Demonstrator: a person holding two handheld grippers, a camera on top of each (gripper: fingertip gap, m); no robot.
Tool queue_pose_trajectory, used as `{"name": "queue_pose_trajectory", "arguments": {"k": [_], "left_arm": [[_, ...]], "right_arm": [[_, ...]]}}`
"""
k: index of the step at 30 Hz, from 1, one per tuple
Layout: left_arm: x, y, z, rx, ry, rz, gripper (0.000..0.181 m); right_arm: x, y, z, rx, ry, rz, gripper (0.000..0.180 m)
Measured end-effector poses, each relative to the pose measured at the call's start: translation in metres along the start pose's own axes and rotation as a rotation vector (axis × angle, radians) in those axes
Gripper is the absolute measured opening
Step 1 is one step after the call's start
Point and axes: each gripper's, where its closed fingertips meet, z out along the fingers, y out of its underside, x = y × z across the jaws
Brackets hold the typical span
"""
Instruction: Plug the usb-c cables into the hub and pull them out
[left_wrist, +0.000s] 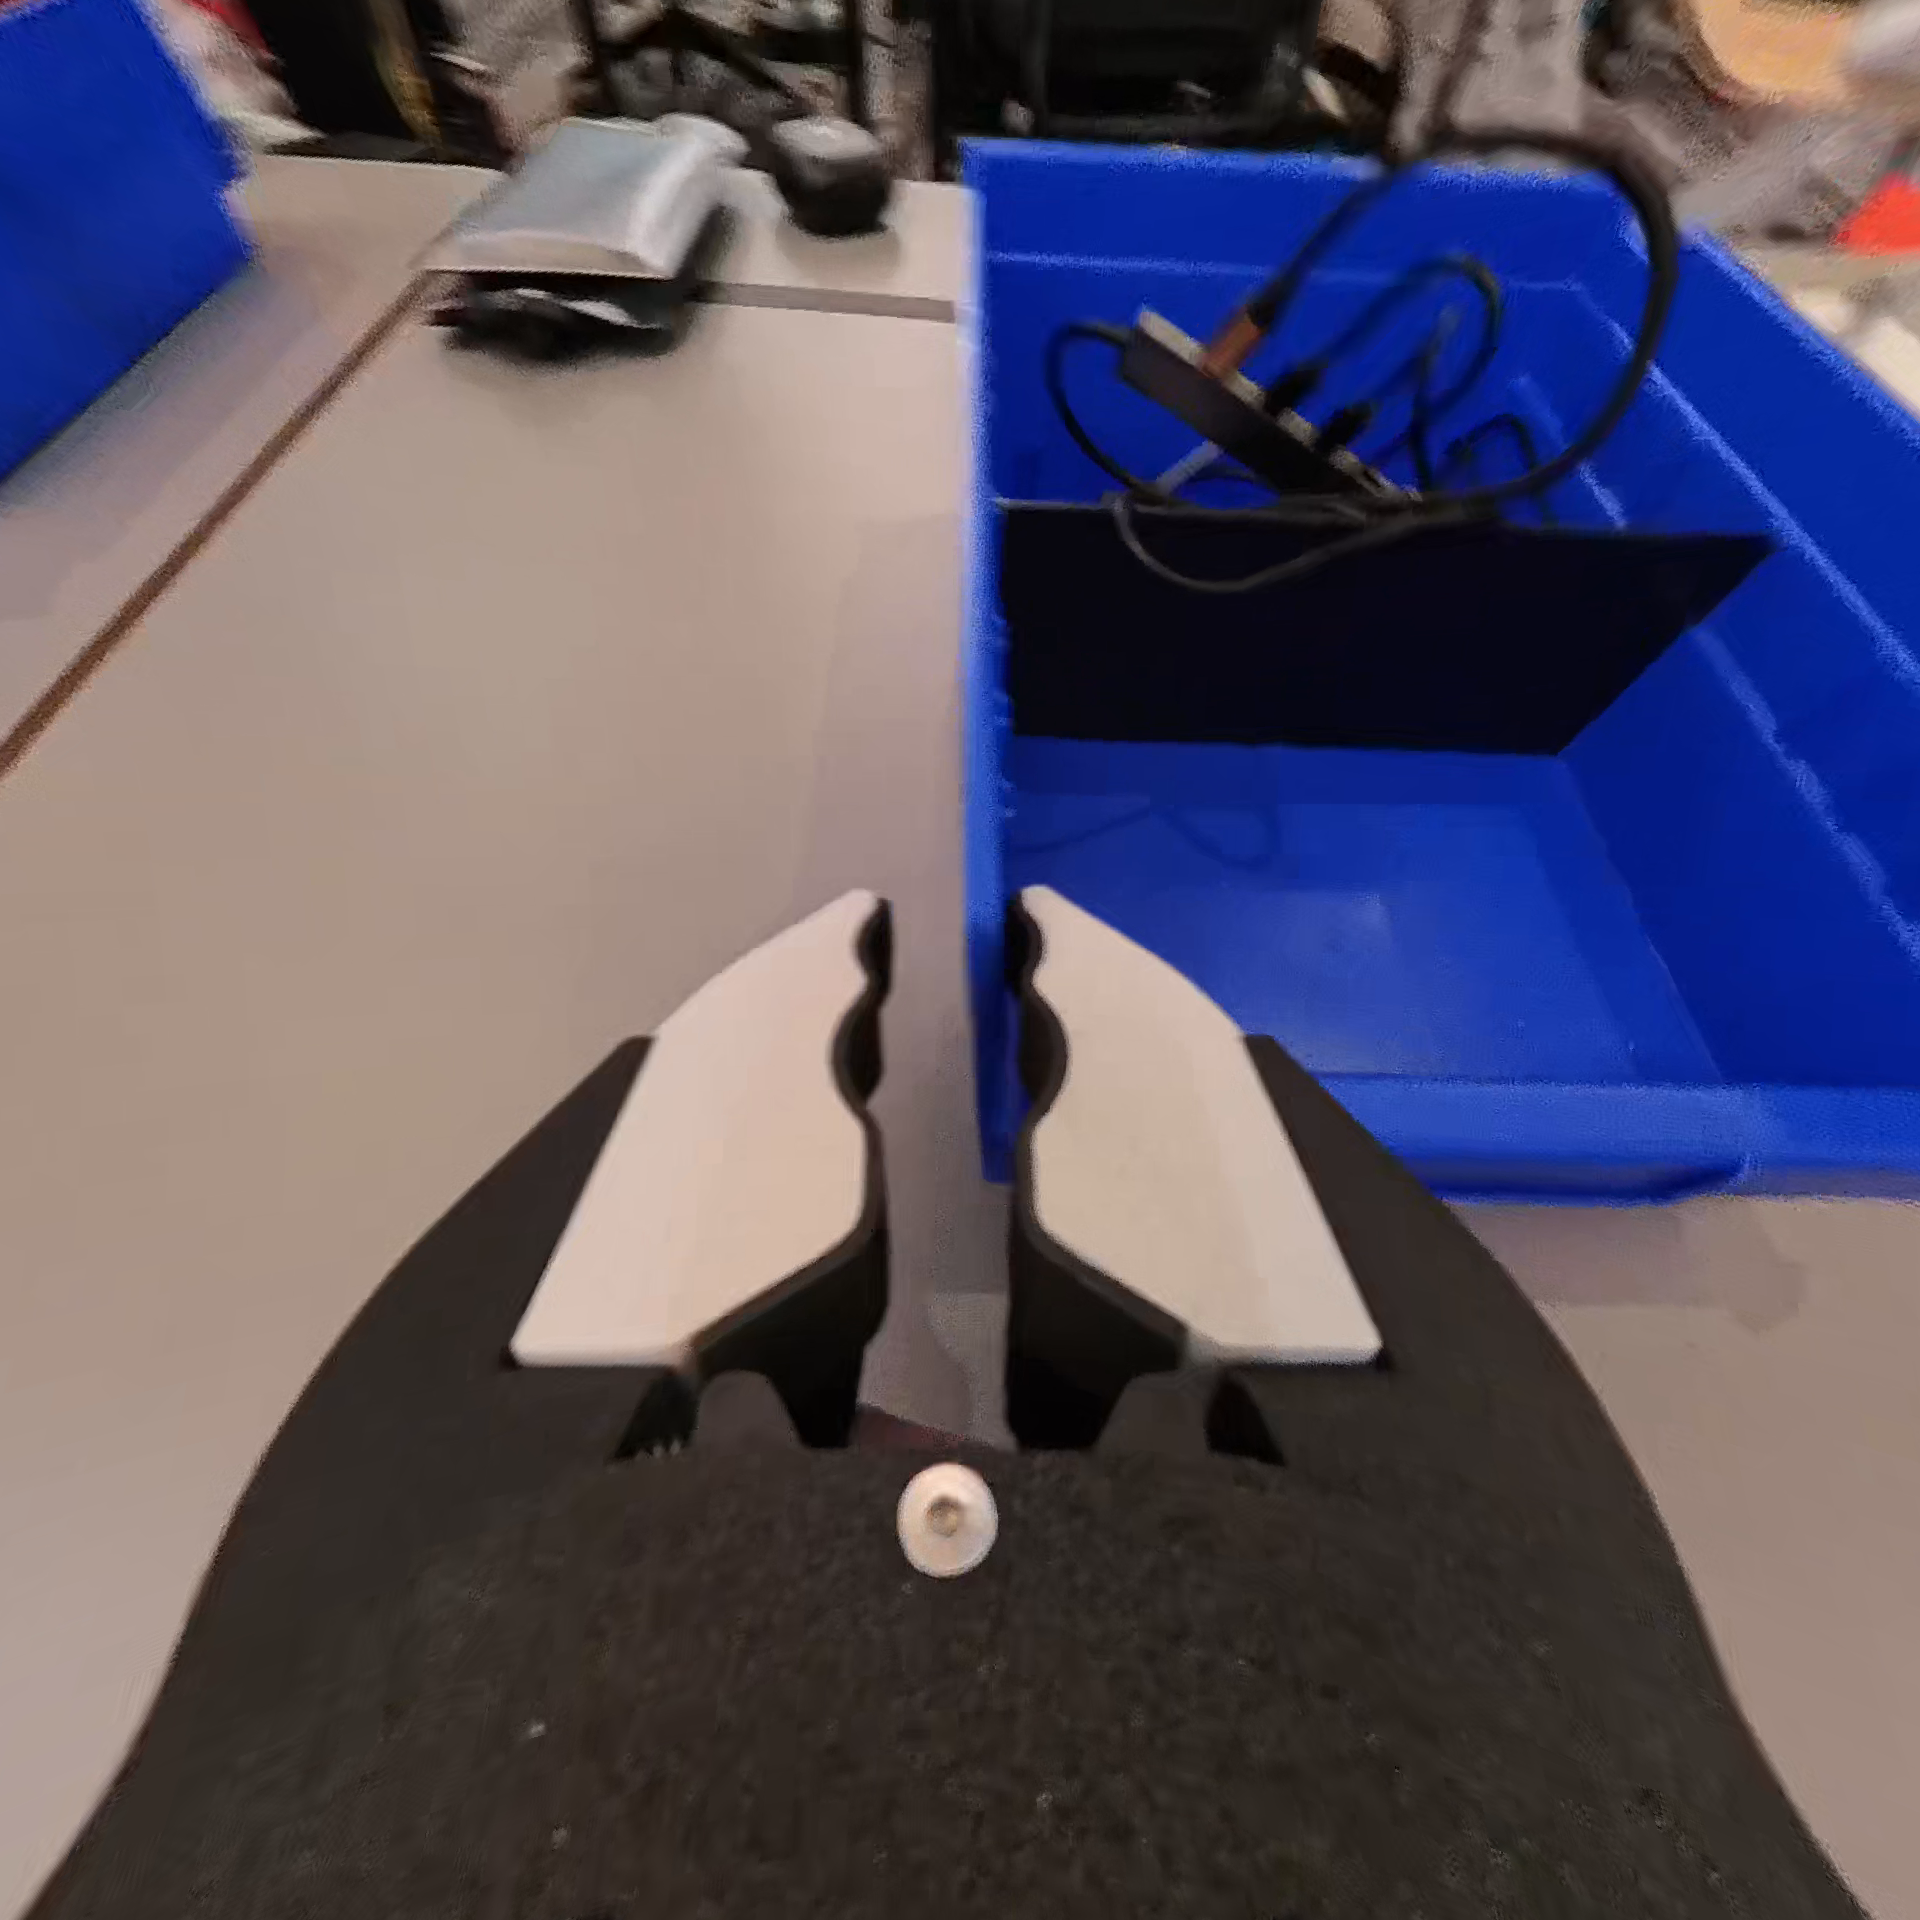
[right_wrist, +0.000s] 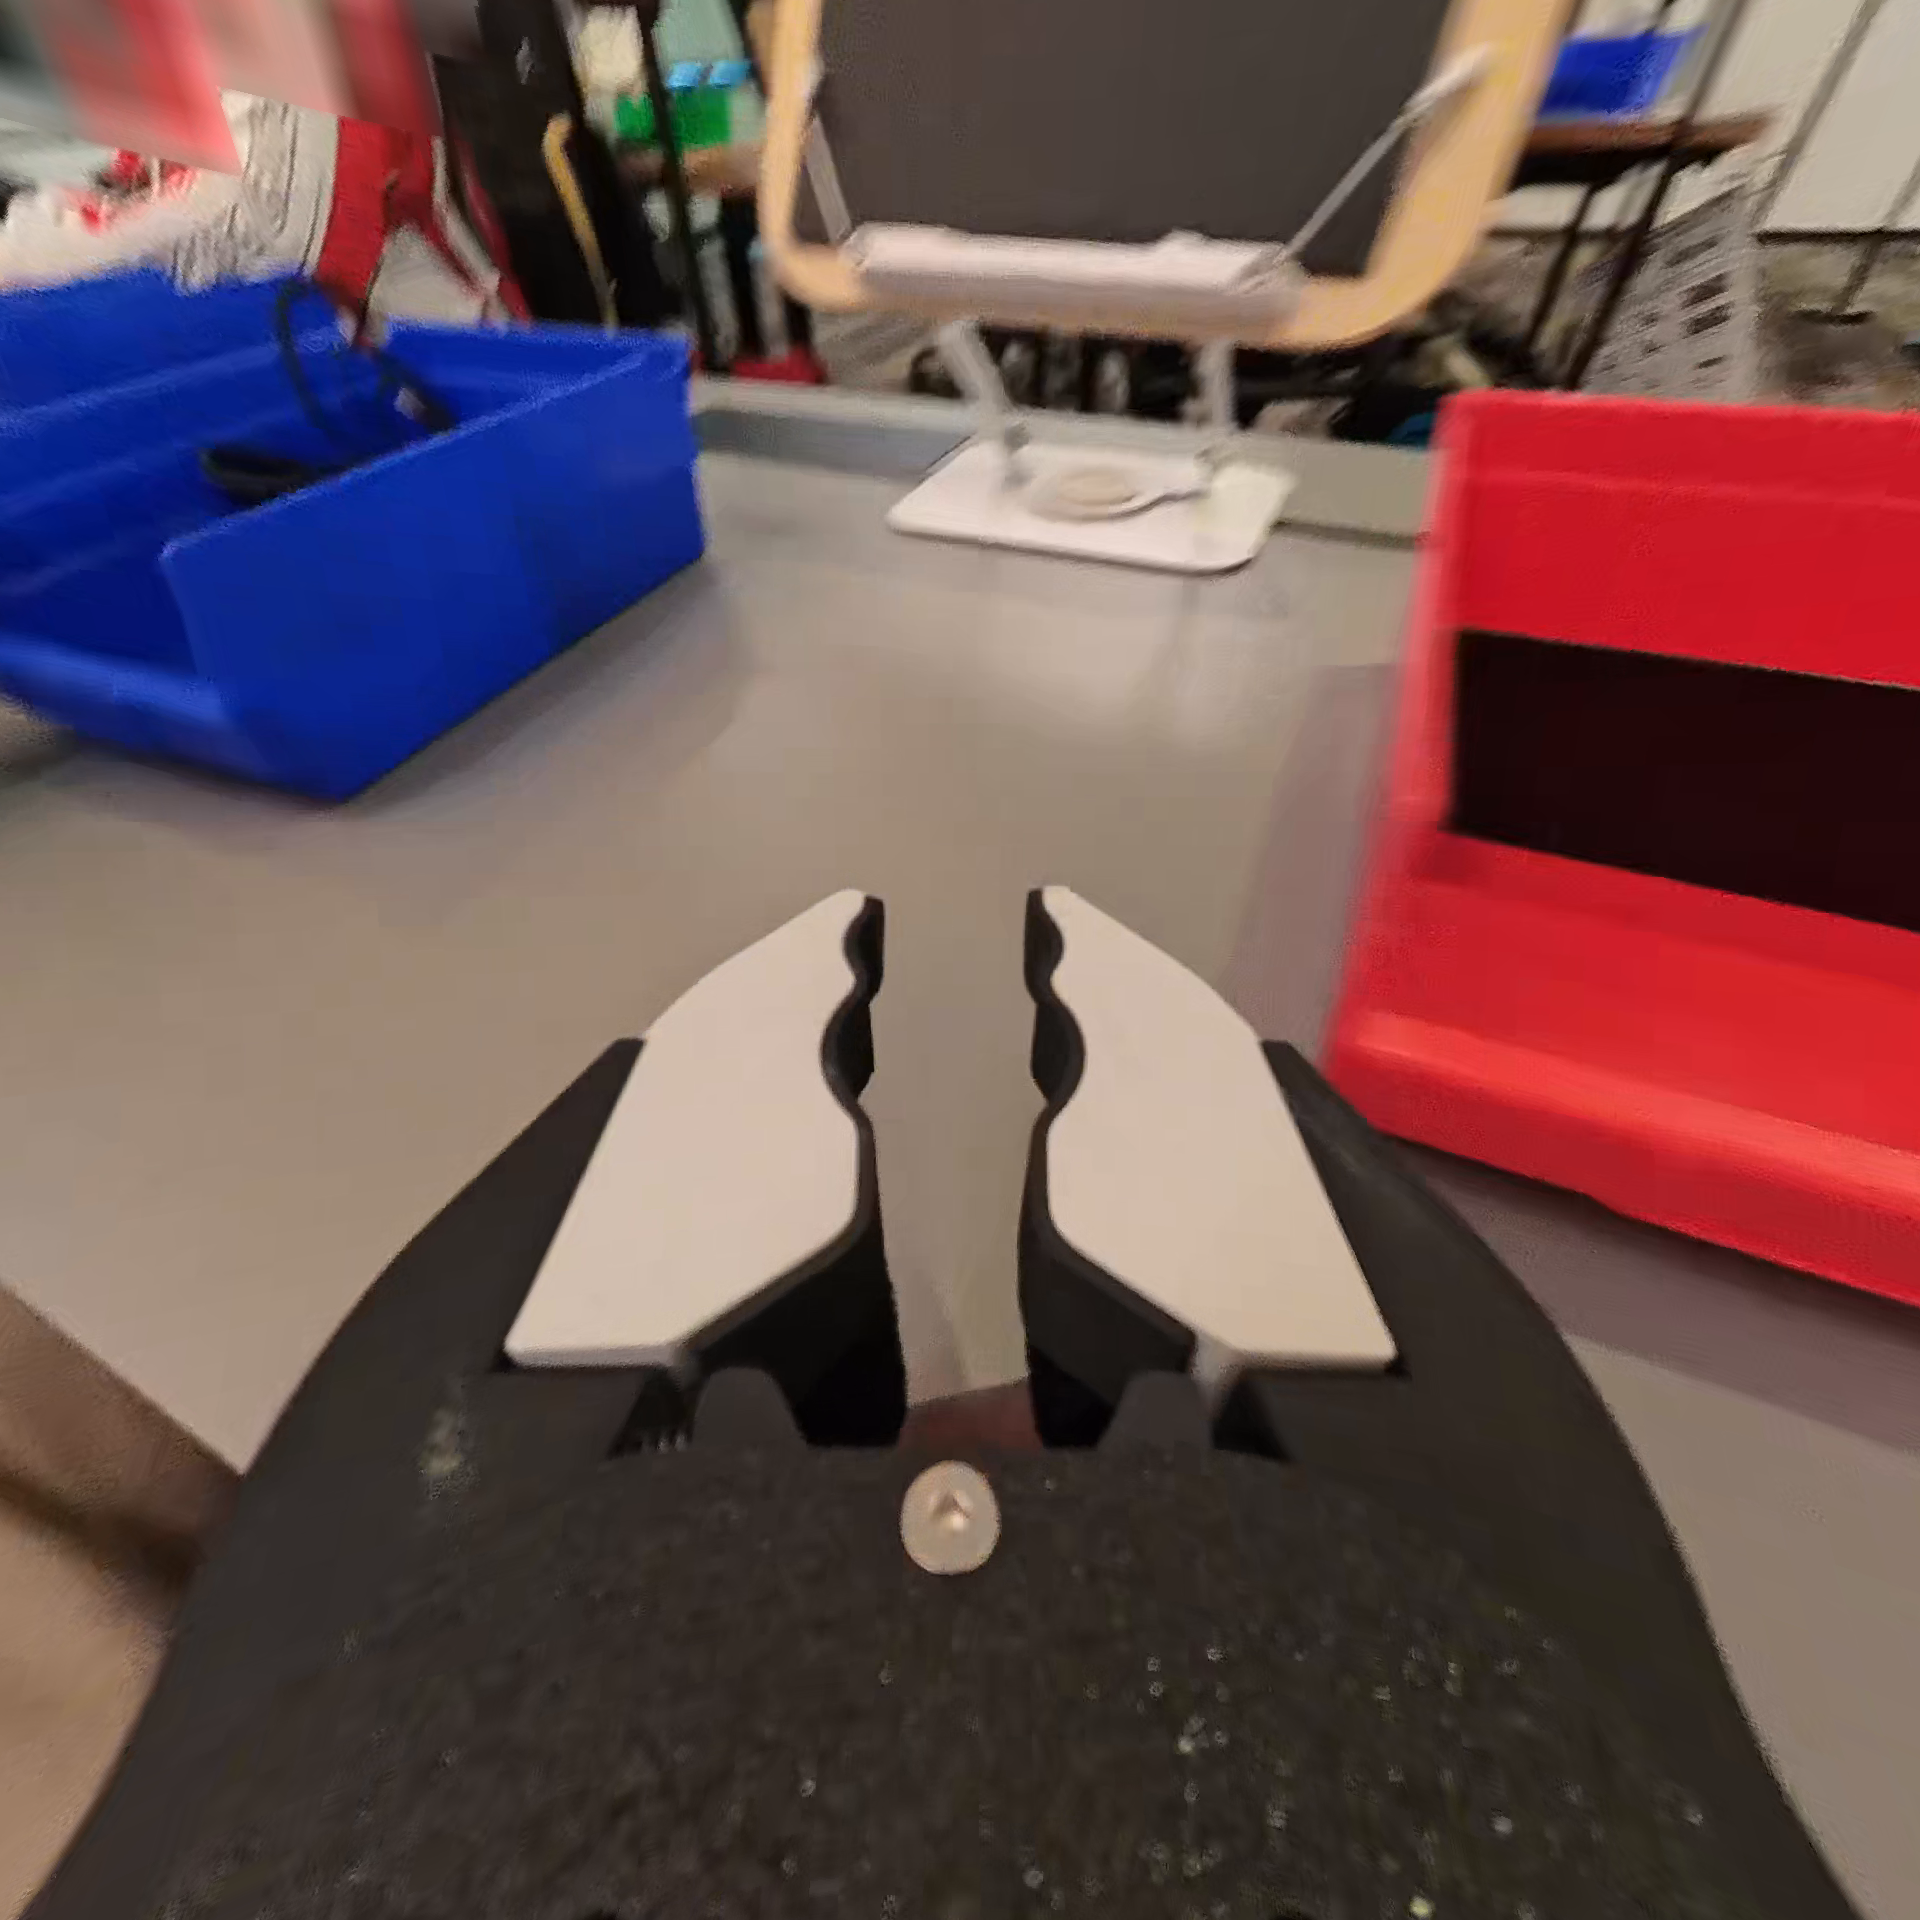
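The left tongs (left_wrist: 951, 914) hang above the grey table (left_wrist: 468, 727), spread a little, with nothing between the fingers. They sit just beside the near left corner of the blue bin (left_wrist: 1766, 831).

A dark divider (left_wrist: 1351, 634) splits the bin into a near and a far compartment. The near compartment holds nothing visible. The far compartment holds the hub (left_wrist: 1257, 410), a slim dark bar propped at a slant, wrapped in loops of thin black cable (left_wrist: 1642, 239). Some plugs appear seated along the long edge of the hub; blur prevents a count.

Handling, as judged from the pictures:
- The hub looks light and rigid. It is likely to slide or lift when a plug is pulled, so one pair of tongs should pinch it across its narrow sides, clear of the ports.
- The cables are limp and springy. Hold each one by the stiff plug body, just behind the metal tip, never by the cord.
- Push and pull in line with the port; a sideways load could bend the small connector.
- The loops may snag on the divider or the bin wall.

The right tongs (right_wrist: 954, 914) also hang above the table, slightly spread and holding nothing. They lie between the blue bin at far left and a red bin (right_wrist: 1662, 1039) at right, well apart from the hub.
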Motion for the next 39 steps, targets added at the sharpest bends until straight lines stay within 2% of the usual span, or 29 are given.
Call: {"name": "queue_pose_trajectory", "arguments": {"k": [2,5,7,11,14,18,25,39], "left_arm": [[-0.007,-0.018,-0.026,0.109,-0.039,-0.137,0.028],[-0.002,-0.033,-0.069,0.262,-0.049,-0.281,0.020],[0.025,-0.025,-0.081,0.269,0.030,-0.251,0.021],[0.086,0.012,-0.078,0.126,0.193,-0.084,0.021],[0.113,0.015,-0.070,0.117,0.254,0.070,0.023],[0.125,0.025,-0.061,0.088,0.197,0.247,0.021],[0.138,0.025,-0.057,0.088,0.275,0.197,0.022],[0.154,0.023,-0.036,0.060,0.377,0.140,0.024]], "right_arm": [[0.042,-0.012,-0.021,0.064,0.088,0.048,0.027],[0.100,-0.013,-0.042,0.093,0.192,0.182,0.027],[0.126,-0.005,-0.050,0.096,0.224,0.257,0.028],[0.158,0.013,-0.054,0.043,0.302,0.326,0.025],[0.157,0.020,-0.047,0.037,0.298,0.390,0.020],[0.146,0.018,-0.041,0.032,0.284,0.349,0.018],[0.141,0.033,-0.037,-0.053,0.266,0.330,0.017],[0.131,0.045,-0.046,-0.108,0.270,0.254,0.017]]}}
